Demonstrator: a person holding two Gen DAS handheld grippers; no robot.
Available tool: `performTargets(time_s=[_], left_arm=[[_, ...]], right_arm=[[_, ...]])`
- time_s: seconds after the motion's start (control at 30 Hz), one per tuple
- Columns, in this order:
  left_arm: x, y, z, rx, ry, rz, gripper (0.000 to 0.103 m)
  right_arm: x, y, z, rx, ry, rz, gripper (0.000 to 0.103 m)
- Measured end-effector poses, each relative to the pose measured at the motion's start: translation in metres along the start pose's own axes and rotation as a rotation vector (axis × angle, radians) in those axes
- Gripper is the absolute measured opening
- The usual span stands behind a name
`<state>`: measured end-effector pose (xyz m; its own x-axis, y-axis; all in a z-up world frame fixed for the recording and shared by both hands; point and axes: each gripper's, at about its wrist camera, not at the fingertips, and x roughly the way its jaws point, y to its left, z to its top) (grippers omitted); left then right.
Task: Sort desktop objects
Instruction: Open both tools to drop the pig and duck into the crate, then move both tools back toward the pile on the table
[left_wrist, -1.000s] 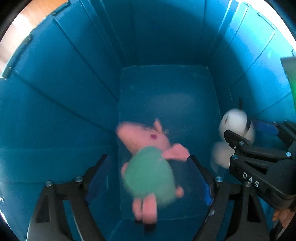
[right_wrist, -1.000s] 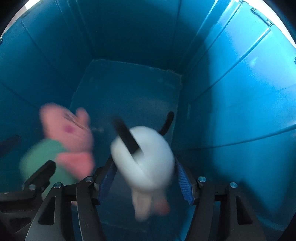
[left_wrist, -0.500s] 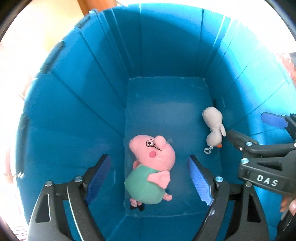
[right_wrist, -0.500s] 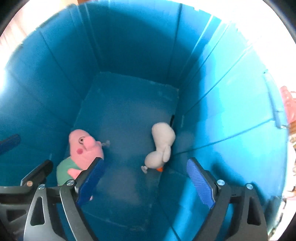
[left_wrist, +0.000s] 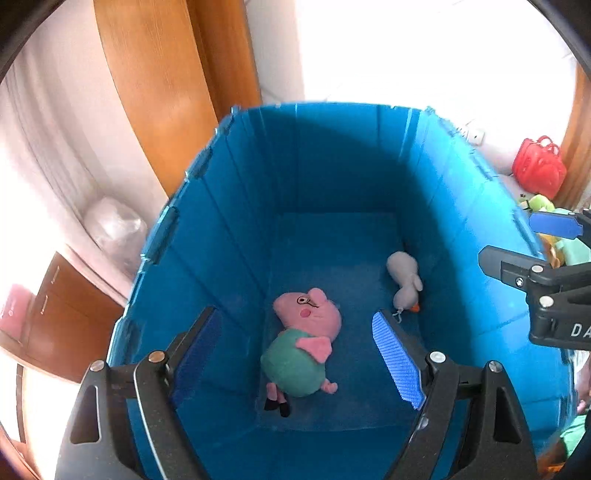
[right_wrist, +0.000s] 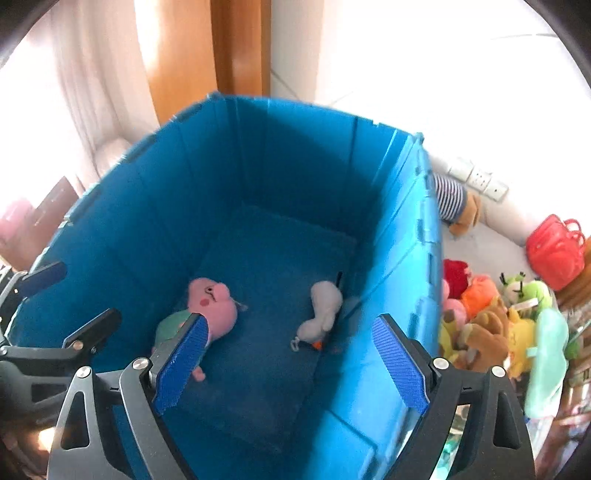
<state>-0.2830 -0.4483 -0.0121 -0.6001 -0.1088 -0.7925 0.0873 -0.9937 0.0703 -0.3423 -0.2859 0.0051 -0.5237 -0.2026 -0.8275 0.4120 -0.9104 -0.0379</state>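
Both grippers, left gripper (left_wrist: 295, 343) and right gripper (right_wrist: 291, 347), hang empty with jaws apart above a deep blue bin (left_wrist: 207, 258). On its floor lie a pink pig plush (left_wrist: 303, 339) mid-floor and a white duck plush (left_wrist: 404, 284) against the right wall. Wooden panelling (left_wrist: 162, 96) and pale curtains (left_wrist: 62, 129) stand behind; a pile of soft toys (right_wrist: 498, 321) sits outside the bin's right wall.

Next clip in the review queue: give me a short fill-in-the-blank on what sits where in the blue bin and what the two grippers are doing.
1. The pink pig plush lies on the floor of the ____ bin.
2. The pale duck plush lies beside the bin's ____ wall, seen from the left wrist.
3. Both the left gripper and the right gripper hold ____.
4. The pile of plush toys lies ____ the bin.

Missing words: blue; right; nothing; outside
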Motion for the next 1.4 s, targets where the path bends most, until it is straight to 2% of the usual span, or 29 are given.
performTargets(time_s=[0.1,0.23,0.43,0.53,0.7,1.07,1.23,1.4], left_arm=[[-0.023,-0.01,-0.015,-0.011,-0.07,0.031,0.084],[-0.047,-0.033,-0.035,-0.023,-0.147,0.064,0.084],[-0.075,-0.083,-0.056,-0.027,-0.218,0.03,0.084],[-0.086,-0.116,-0.063,-0.017,-0.24,0.002,0.084],[-0.105,-0.177,-0.07,0.022,-0.263,-0.037,0.084],[-0.131,-0.318,-0.106,0.081,-0.252,-0.121,0.084],[-0.119,-0.369,-0.119,0.103,-0.191,-0.14,0.084],[-0.089,-0.402,-0.121,0.138,-0.117,-0.143,0.084]], right_arm=[[-0.017,-0.005,-0.018,0.002,-0.05,0.042,0.092],[-0.042,-0.021,-0.048,0.006,-0.116,0.043,0.092],[-0.077,-0.065,-0.094,0.04,-0.187,-0.008,0.092],[-0.095,-0.095,-0.117,0.068,-0.214,-0.05,0.103],[-0.124,-0.156,-0.165,0.141,-0.253,-0.104,0.103],[-0.161,-0.269,-0.273,0.212,-0.23,-0.169,0.103],[-0.167,-0.314,-0.312,0.257,-0.208,-0.167,0.103],[-0.156,-0.355,-0.342,0.343,-0.173,-0.167,0.098]])
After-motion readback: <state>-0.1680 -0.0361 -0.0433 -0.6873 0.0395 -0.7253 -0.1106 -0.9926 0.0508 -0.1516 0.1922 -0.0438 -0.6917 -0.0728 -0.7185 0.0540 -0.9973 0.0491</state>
